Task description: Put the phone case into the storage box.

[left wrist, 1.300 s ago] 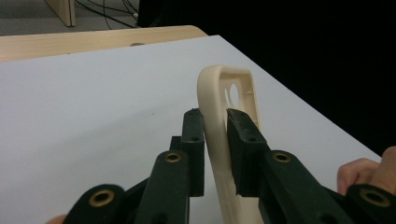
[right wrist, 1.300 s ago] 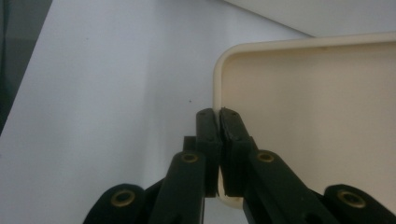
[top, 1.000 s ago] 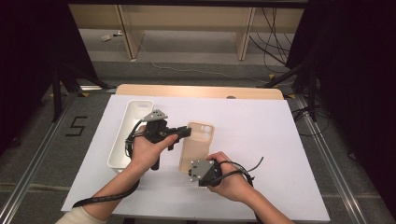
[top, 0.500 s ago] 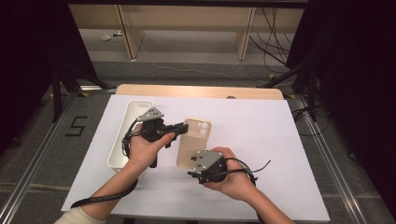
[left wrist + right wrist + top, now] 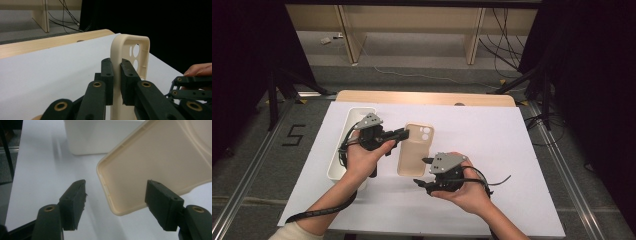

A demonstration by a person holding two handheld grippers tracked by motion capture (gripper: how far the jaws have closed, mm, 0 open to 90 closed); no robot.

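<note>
Here, at the left of the high view, a white tray (image 5: pixel 343 150) lies on the white desk (image 5: pixel 492 145). Just right of it, the left gripper (image 5: pixel 401 134) has its jaws clamped on the upper edge of a beige phone case (image 5: pixel 414 155) near the frame's centre. Lower right of the case, the right gripper (image 5: pixel 424 172) has just been opening its jaws; they stand apart, the case's lower corner just beyond them, untouched.

Black "5" on the floor (image 5: pixel 293 135)
</note>
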